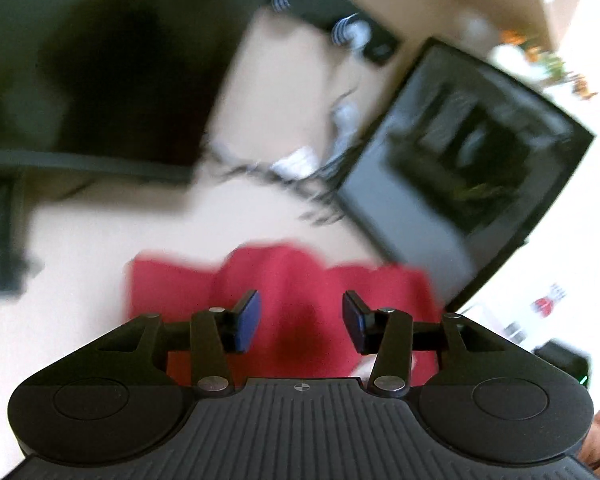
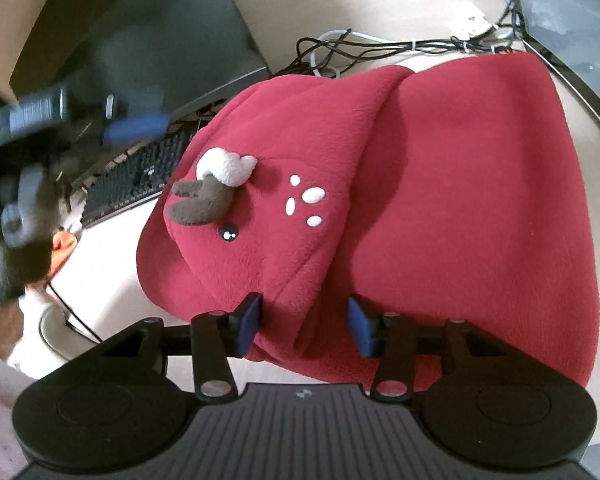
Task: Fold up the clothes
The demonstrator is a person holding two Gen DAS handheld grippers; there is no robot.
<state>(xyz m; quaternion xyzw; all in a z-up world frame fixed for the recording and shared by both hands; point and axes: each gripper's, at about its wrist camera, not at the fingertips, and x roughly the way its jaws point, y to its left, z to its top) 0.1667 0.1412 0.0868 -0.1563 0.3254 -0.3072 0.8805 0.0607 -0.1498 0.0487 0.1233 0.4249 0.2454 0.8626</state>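
Note:
A red fleece garment [image 2: 440, 208] lies folded on the pale table, its hood on top with a brown antler [image 2: 204, 202], a white ear and white dots. My right gripper [image 2: 303, 326] is open just above the garment's near edge, with the hood's fold between its blue pads. In the blurred left wrist view the same red garment [image 1: 284, 280] lies below my left gripper [image 1: 302, 322], which is open and empty. The left gripper also shows blurred at the left of the right wrist view [image 2: 60, 132].
A black keyboard [image 2: 136, 180] lies left of the garment. A dark monitor [image 1: 460, 152] and a tangle of cables [image 2: 380, 46] sit behind it. A second dark screen [image 2: 160, 36] stands at the back left. An orange object [image 2: 62, 246] is near the table's left edge.

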